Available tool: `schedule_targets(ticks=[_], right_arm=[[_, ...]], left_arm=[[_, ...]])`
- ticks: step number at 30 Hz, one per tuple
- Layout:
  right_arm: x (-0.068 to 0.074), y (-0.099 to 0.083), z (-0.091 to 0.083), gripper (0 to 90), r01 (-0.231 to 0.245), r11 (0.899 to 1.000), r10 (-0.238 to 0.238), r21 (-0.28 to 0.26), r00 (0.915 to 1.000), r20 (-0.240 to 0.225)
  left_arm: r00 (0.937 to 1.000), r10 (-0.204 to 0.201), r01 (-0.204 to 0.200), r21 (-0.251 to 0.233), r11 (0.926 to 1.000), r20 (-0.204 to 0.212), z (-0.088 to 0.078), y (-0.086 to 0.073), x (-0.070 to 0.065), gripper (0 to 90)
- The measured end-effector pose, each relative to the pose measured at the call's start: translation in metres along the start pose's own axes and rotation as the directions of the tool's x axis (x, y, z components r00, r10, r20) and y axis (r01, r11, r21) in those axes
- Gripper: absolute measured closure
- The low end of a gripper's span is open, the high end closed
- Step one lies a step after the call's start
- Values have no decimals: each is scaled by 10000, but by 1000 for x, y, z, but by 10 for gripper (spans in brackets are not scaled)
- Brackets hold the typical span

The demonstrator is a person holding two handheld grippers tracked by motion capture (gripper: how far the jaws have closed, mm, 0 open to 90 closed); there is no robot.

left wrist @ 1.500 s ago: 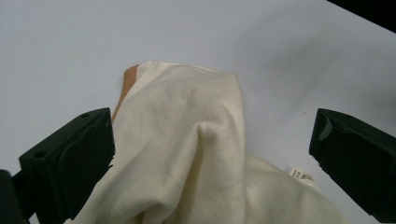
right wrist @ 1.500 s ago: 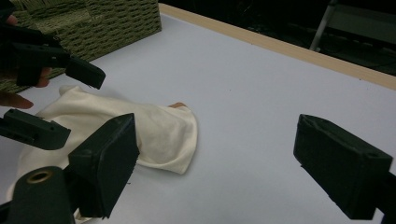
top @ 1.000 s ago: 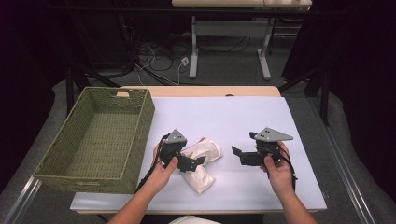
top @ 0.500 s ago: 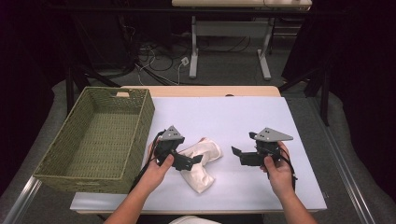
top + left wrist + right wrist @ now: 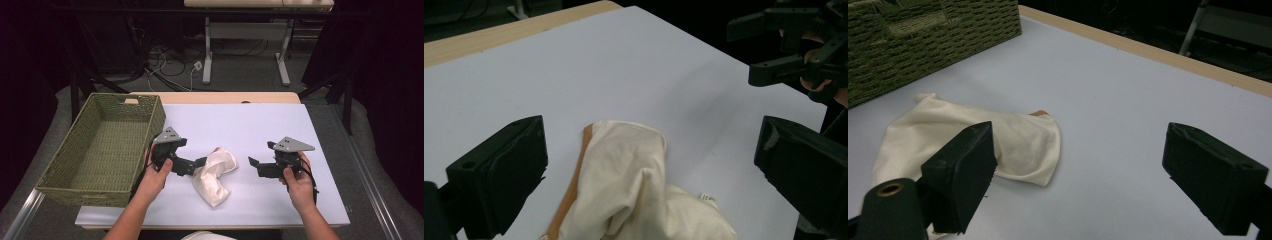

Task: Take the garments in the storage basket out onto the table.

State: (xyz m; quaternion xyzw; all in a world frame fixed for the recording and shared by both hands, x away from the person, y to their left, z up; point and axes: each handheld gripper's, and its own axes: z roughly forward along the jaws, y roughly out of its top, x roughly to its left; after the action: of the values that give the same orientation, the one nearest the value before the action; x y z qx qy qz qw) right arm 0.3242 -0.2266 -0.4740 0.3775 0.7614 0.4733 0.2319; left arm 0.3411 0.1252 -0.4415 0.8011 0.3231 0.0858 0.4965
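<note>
Dark curtains and cables on the floor lie behind a table (image 5: 280, 125) covered by a white sheet, with a bare wooden strip along its far edge. On the left side of the table stands a green woven basket (image 5: 102, 145). Near the middle lies a crumpled cream cloth bag (image 5: 216, 175), with a thin tan edge showing along one side in the left gripper view (image 5: 634, 190). The left hand-held gripper (image 5: 200, 162) sits between basket and bag, its jaws spread wide on either side of the bag's end and gripping nothing; whether they touch the fabric cannot be told. The right hand-held gripper (image 5: 253, 165) rests apart from the bag on its other side, pointing towards it, jaws also wide open and empty. In the right gripper view the bag (image 5: 1013, 135) lies beyond the jaws, with the basket (image 5: 923, 40) behind.
</note>
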Motion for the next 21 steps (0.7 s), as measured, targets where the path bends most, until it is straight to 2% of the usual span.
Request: schedule_targets(ticks=[4,5,6,11,14,15,18,21], right_arm=[[0,0,-1,135,-16,10000,16,-12,10000,-8],[0,1,-1,135,-16,10000,16,-27,10000,1],[0,1,-1,135,-11,10000,11,-27,10000,0],[1,1,-2,134,16,10000,-16,27,10000,7],[0,2,-2,135,15,9999,-15,-128,10000,3],[0,2,-2,135,15,9999,-15,-128,10000,3],[0,2,-3,135,-26,9999,26,-100,10000,12],[0,2,-3,134,-27,9999,28,-98,10000,19]], left_arm=[[9994,-195,183,-429,9989,-269,-18,4,10,11],[9994,-195,183,-429,9989,-269,-18,4,10,12],[9987,-271,247,-562,9981,-429,-25,4,15,13],[9966,-523,462,-938,9945,-640,-39,5,24,22],[9941,-726,621,-1254,9902,-810,-53,6,31,23],[9941,-726,621,-1254,9902,-810,-53,6,31,23],[9901,-970,788,-1693,9824,-1019,-69,7,39,26],[9876,-1084,865,-1825,9794,-1133,-76,6,42,32]])
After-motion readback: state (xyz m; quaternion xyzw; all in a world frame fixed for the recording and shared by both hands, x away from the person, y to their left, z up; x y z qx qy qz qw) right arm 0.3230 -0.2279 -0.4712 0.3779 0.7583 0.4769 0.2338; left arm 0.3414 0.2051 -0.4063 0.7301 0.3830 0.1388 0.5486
